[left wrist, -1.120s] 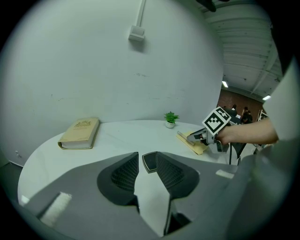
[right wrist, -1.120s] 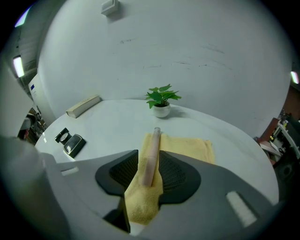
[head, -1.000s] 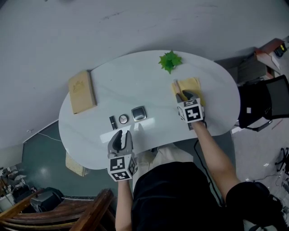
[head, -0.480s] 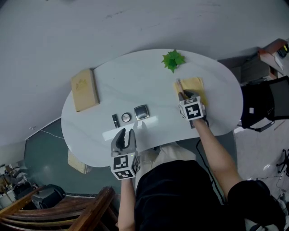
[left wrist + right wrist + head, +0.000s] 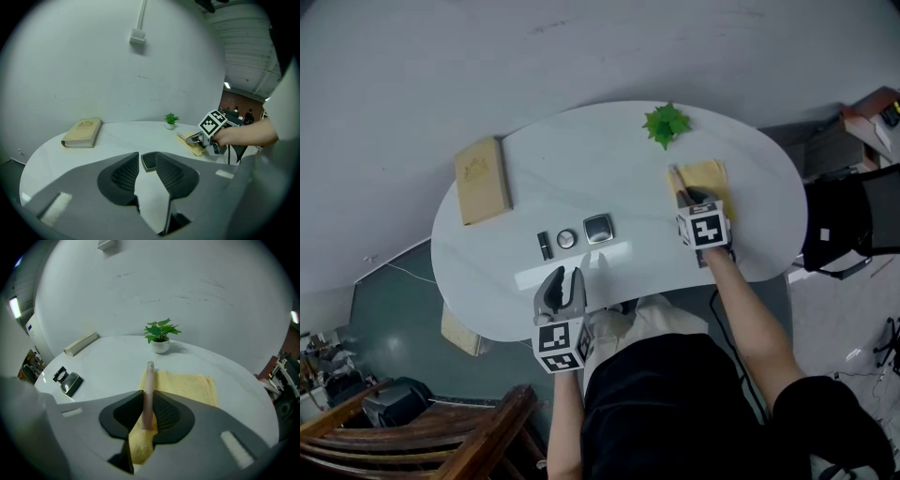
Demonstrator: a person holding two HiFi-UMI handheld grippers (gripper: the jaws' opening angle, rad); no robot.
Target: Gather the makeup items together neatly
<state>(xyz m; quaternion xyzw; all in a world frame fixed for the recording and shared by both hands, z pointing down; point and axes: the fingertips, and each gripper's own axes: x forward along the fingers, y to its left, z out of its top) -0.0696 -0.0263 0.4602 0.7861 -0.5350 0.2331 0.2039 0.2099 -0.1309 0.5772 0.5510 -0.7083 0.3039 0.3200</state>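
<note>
While my right claw (image 5: 148,398), jaws just closing, pinches slim pink makeup tube (image 5: 149,376) on folded yellow cloth (image 5: 190,386), tube's long axis runs near-to-far along jaws. Dark square compact (image 5: 598,228), round pot (image 5: 567,239), black stick (image 5: 545,245) lie well left on white tabletop (image 5: 581,169), just beyond my spread left claw (image 5: 565,277).

You have a glossy white oval tabletop (image 5: 581,159) throwing back light near the frame's centre, a soft, nubbly yellow cloth towel (image 5: 187,387) at right, a smooth pale pink plastic-looking tube (image 5: 149,378), a shiny dark square compact (image 5: 598,228) and a matt tan hardcover book (image 5: 483,180) at left.
</note>
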